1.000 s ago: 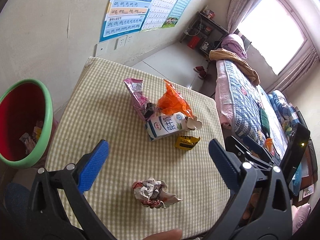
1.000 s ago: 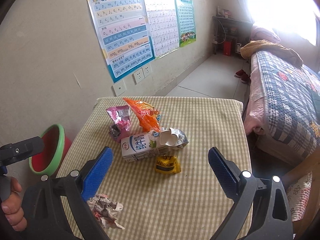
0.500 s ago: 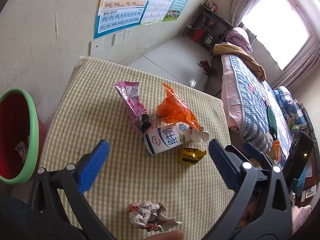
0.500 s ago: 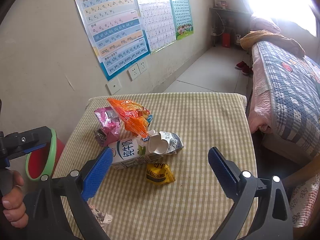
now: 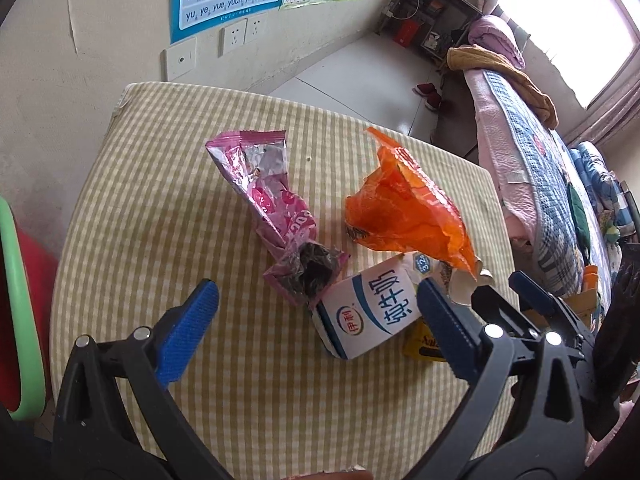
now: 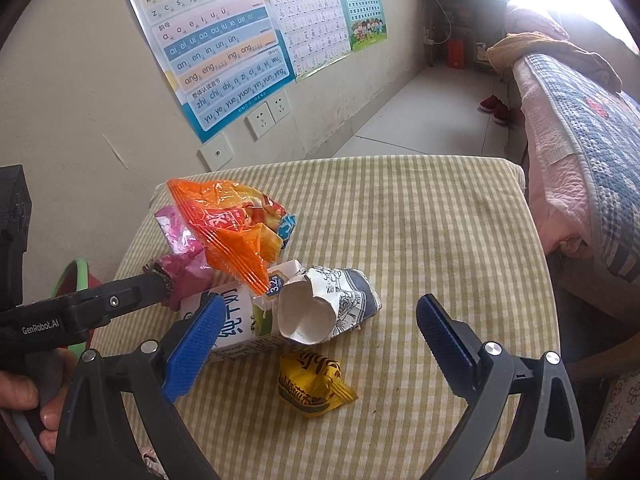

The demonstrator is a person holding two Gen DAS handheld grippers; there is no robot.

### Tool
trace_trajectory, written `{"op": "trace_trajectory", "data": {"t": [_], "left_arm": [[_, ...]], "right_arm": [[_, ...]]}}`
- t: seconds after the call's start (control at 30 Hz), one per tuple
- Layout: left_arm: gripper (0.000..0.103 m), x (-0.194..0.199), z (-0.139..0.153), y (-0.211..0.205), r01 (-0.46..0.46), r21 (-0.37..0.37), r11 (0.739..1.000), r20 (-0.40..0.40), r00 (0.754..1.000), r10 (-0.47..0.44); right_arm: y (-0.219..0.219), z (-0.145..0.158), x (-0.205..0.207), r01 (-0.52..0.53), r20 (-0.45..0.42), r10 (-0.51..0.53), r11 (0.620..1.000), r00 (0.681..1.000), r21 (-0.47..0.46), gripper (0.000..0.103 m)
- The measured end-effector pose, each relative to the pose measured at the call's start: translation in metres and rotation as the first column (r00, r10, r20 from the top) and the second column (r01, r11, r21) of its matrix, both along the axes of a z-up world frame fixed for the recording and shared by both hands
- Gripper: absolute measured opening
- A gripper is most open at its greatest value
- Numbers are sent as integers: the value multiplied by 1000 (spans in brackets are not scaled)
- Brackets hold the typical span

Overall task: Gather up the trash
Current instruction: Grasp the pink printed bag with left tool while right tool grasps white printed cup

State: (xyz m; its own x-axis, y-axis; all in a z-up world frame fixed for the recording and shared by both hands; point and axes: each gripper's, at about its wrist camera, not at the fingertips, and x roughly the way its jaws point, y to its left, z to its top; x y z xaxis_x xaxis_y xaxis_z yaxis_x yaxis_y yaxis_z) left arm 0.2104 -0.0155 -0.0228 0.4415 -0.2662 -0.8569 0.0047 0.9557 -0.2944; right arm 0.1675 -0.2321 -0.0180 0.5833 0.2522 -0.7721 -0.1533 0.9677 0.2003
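A heap of trash lies on the checked table (image 5: 160, 208): a pink wrapper (image 5: 272, 204), an orange bag (image 5: 404, 212), a white milk carton (image 5: 372, 316) on its side and a small yellow wrapper (image 6: 312, 384). A crushed paper cup (image 6: 328, 300) rests against the carton (image 6: 240, 332). My left gripper (image 5: 316, 328) hovers open just in front of the pink wrapper's dark end and the carton. My right gripper (image 6: 320, 342) is open above the cup and yellow wrapper. Neither holds anything.
A red bin with a green rim (image 5: 20, 320) stands off the table's left side. A bed (image 6: 580, 140) runs along the right, close to the table edge. The wall with posters and sockets (image 6: 264, 114) is behind the table.
Both grippers have moved forward and lower toward the heap. The crumpled paper ball has slipped out of the bottom of the left view, and the bin has slid to the left edge.
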Motion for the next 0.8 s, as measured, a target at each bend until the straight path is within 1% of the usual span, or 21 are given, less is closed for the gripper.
{"op": "trace_trajectory", "data": {"t": [0.1,0.2,0.27,0.3,0.37,0.4,0.43,0.47,0.5,0.57,0.67,0.8], "left_arm": [[94,5,-9,-3,9,9,1000,-5,1000,-9],[87,11,-17,-3,10,8,1000,-19,1000,-9],[78,14,-22,-3,10,5,1000,-27,1000,-10],[75,16,-24,-3,9,3,1000,-29,1000,-9],[66,18,-26,-3,1,0,1000,-30,1000,-1],[63,18,-28,-2,-2,-4,1000,-33,999,2],[56,19,-29,-1,-5,-9,1000,-36,999,5],[50,19,-30,0,-10,-14,1000,-38,999,9],[47,19,-30,1,-13,-16,1000,-41,999,12],[35,18,-31,3,-15,-19,1000,-42,999,14],[24,17,-30,5,-17,-37,999,-48,999,15],[19,13,-24,10,-25,-46,999,-38,999,24]], "right_arm": [[2,-9,6,-1,-14,1,1000,1000,1,93],[4,-15,12,-2,-23,2,1000,1000,4,93],[4,-19,15,-1,-26,1,1000,1000,9,93],[4,-20,16,0,-24,0,1000,1000,9,92],[3,-22,18,0,-29,1,1000,1000,15,86],[3,-23,18,0,-32,1,1000,999,23,80],[2,-24,19,-1,-36,2,1000,999,29,73],[2,-25,20,-1,-40,3,999,999,33,70],[1,-25,20,-3,-44,4,999,999,36,64],[0,-26,19,-1,-48,3,999,999,40,64],[-2,-25,17,4,-49,-1,999,999,49,63],[-7,-20,12,8,-42,-6,999,999,46,63]]}}
